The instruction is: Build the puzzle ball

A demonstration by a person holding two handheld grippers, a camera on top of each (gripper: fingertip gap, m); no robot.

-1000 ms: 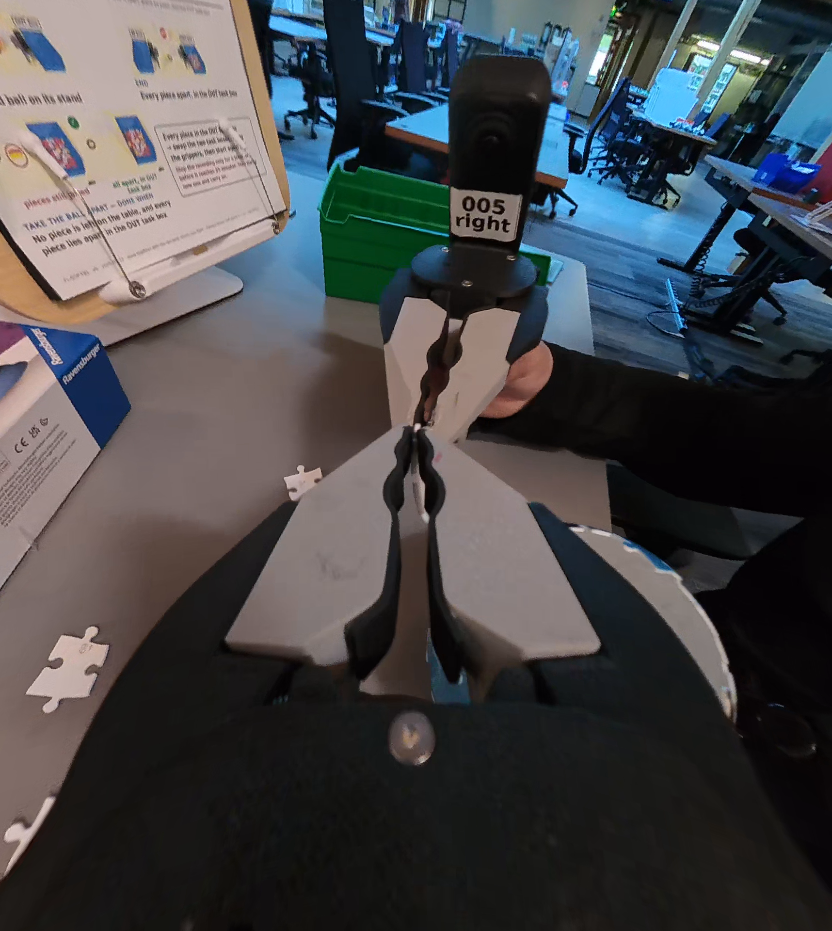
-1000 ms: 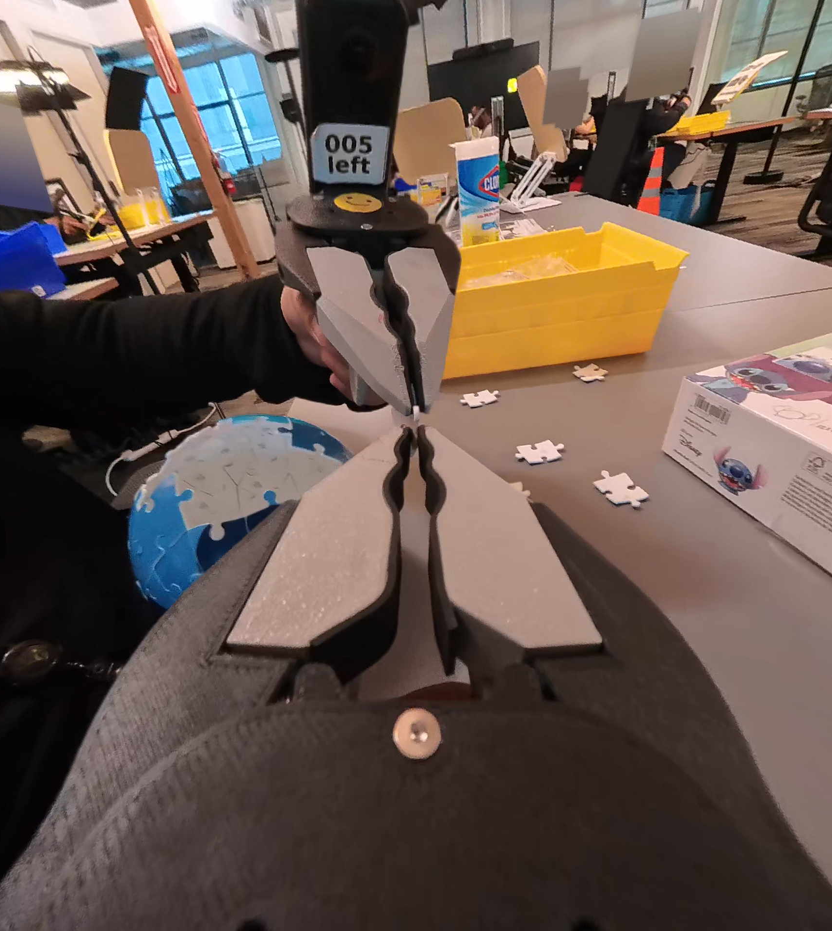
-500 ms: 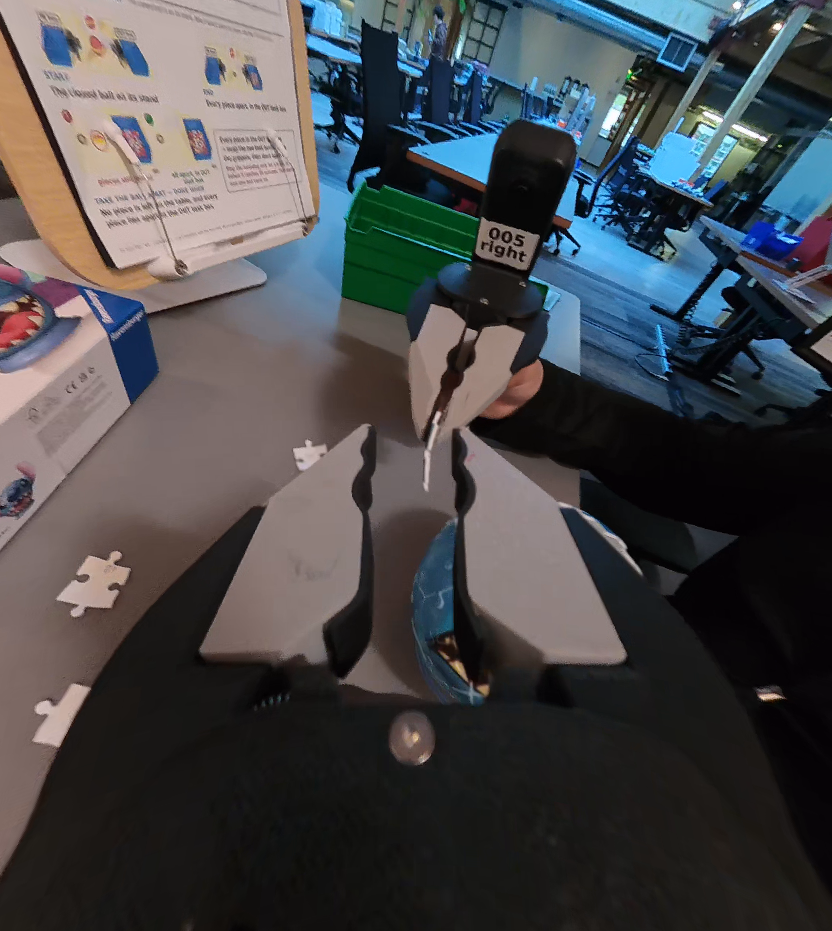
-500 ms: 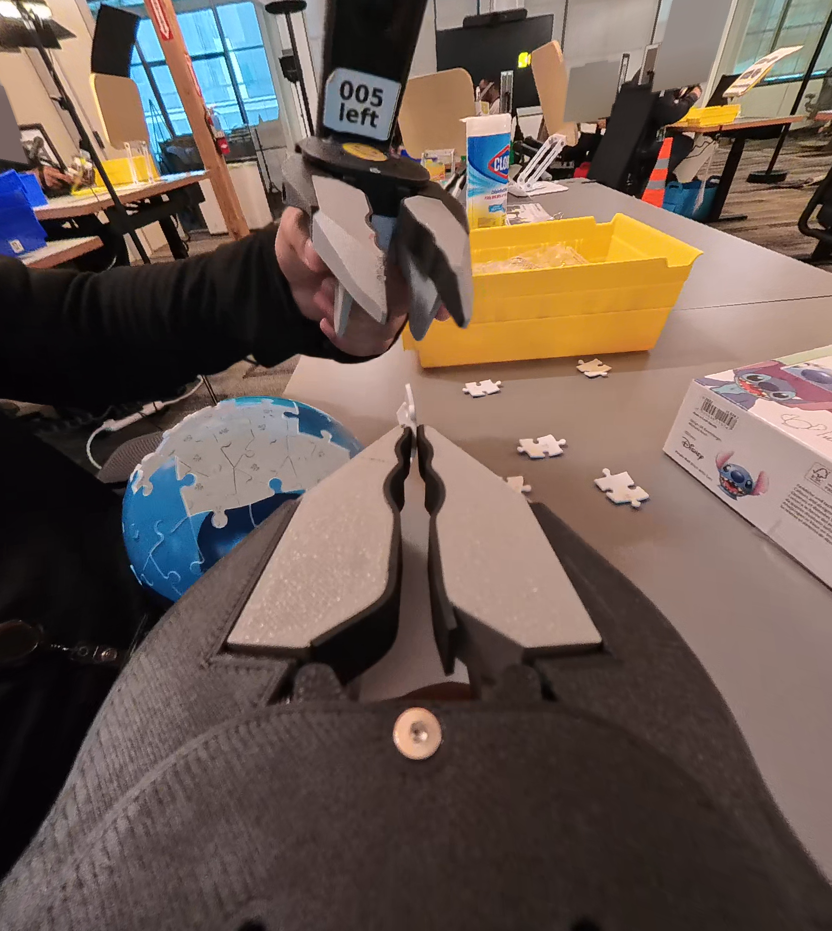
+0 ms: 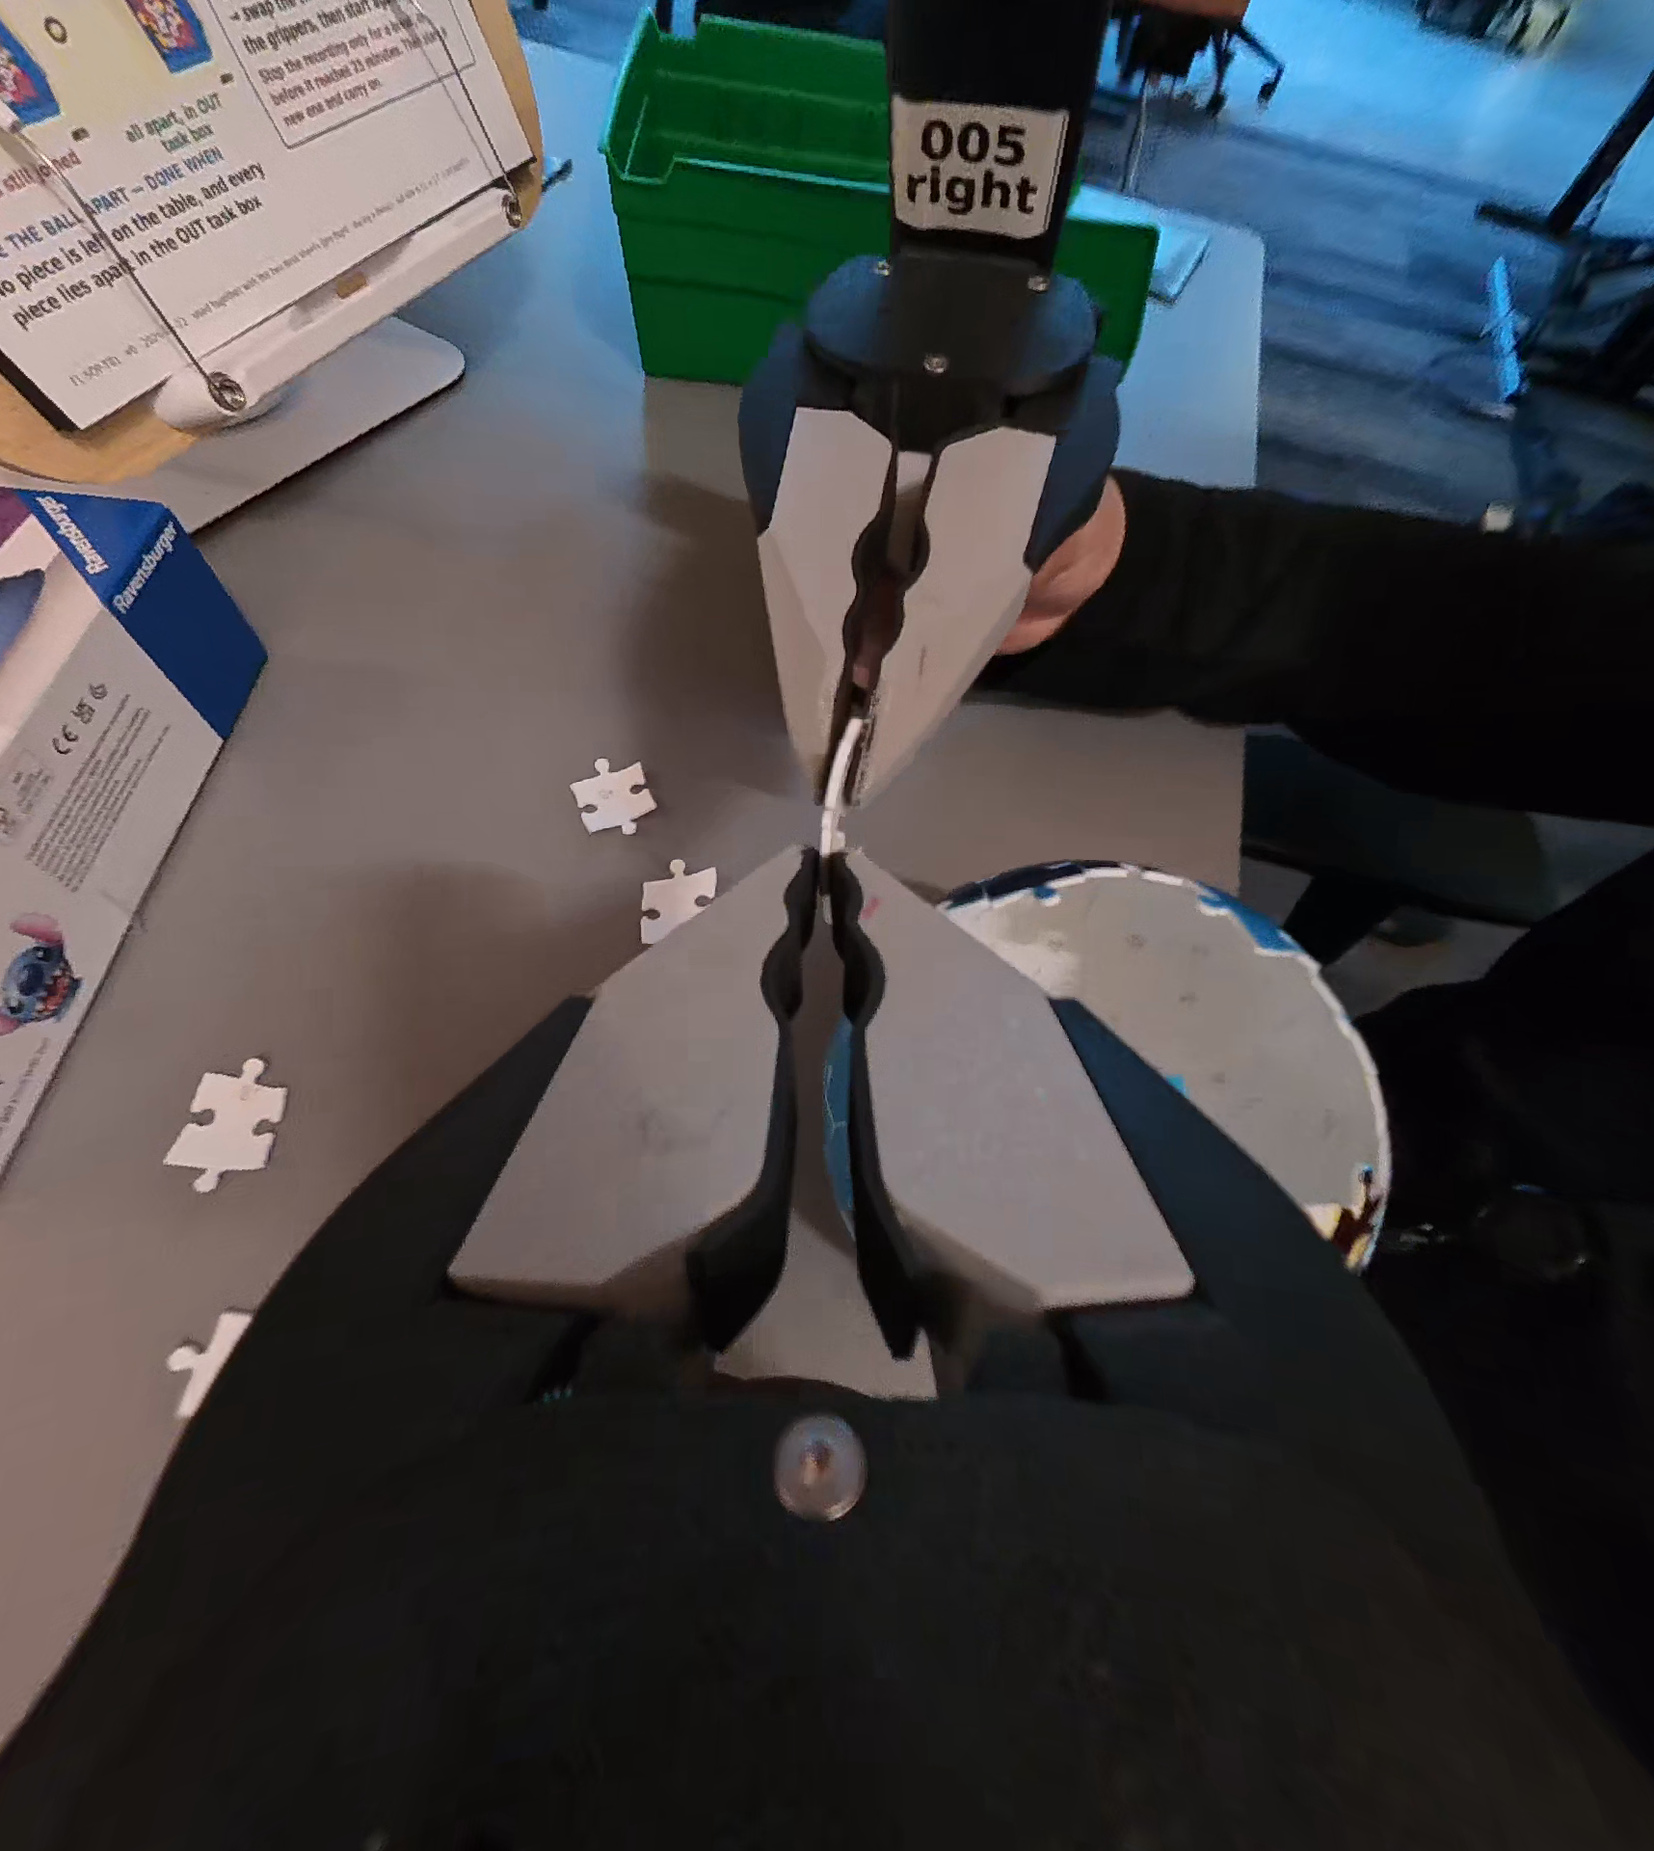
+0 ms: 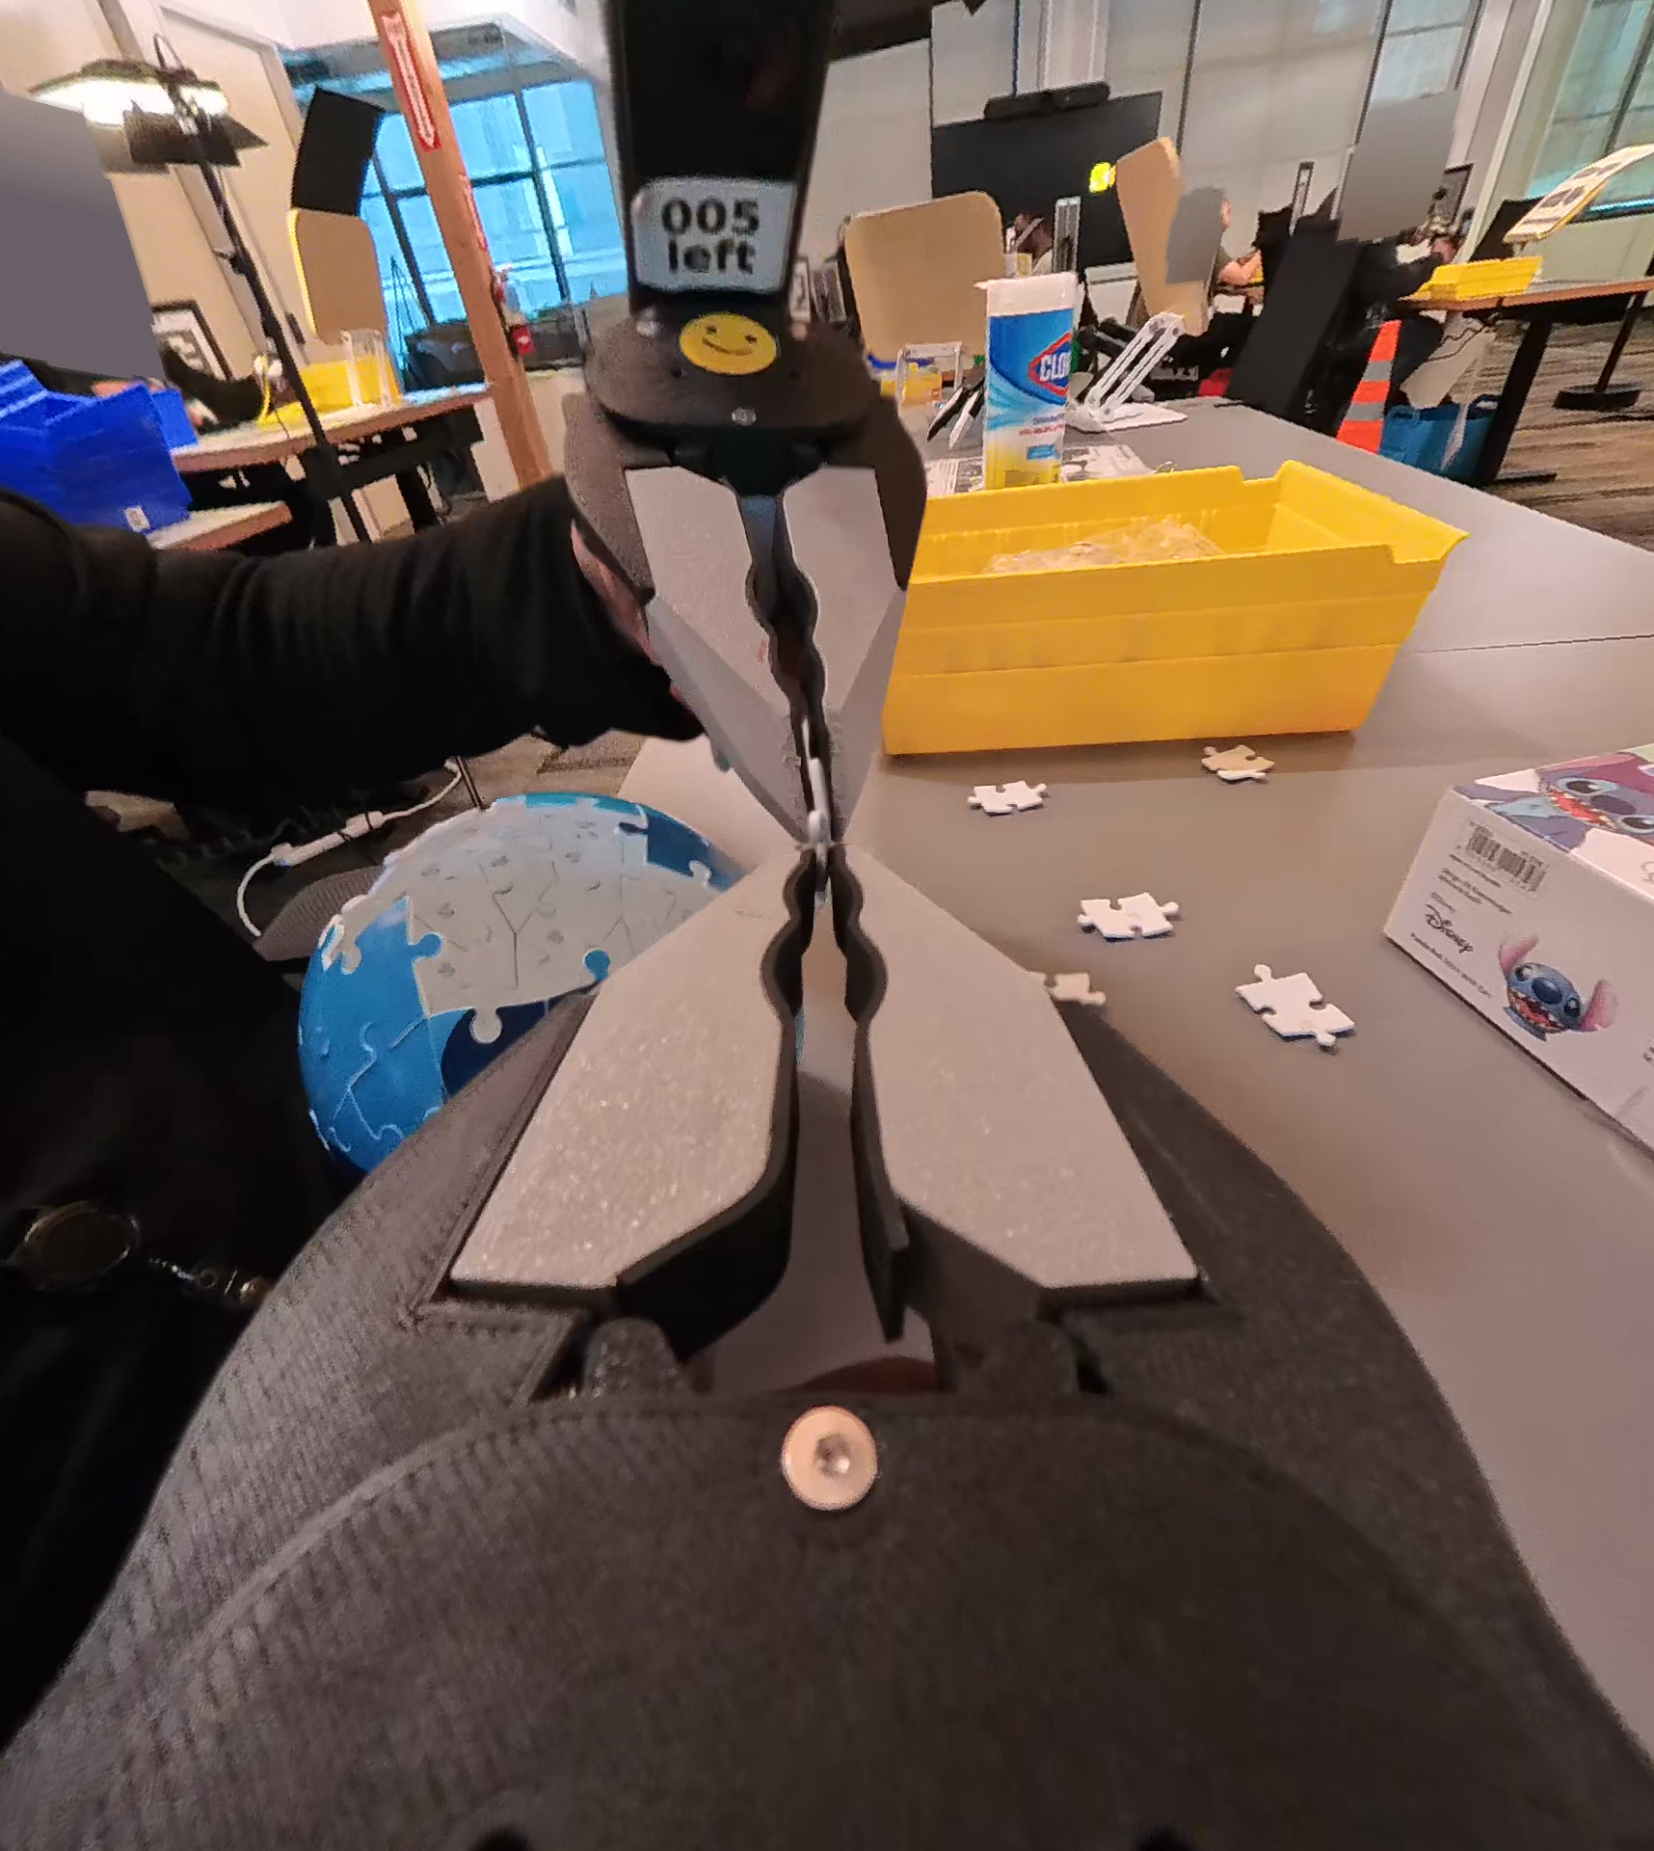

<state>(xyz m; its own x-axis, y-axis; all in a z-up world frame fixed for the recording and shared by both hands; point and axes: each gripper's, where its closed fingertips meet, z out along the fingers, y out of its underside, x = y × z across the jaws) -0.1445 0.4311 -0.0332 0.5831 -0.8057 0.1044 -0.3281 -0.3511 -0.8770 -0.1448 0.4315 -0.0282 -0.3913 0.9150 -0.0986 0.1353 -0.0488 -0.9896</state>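
The fingers of the left gripper (image 5: 823,866) are pinched nearly closed at the tips on the lower edge of a white puzzle piece (image 5: 841,776), and the fingers of the right gripper (image 6: 818,851) meet them tip to tip, clamped on the same piece, so both seem to hold it in the air above the surface (image 5: 422,641)

From the left in the left wrist view there is one instruction stand (image 5: 202,180), one puzzle box (image 5: 72,761), four loose pieces lying flat, one green bin (image 5: 733,200), then the part-built ball (image 5: 1153,1002), low at the near edge against dark clothing; what it rests on I cannot tell. The right wrist view shows five loose pieces and one yellow bin (image 6: 1153,641)

The piece is probably thin, light, stiff plastic, best gripped on its flat faces clear of the tabs. The ball is a hollow shell with an open rim, likely light and easy to spring apart, so it wants steadying on the joined part, not the edge
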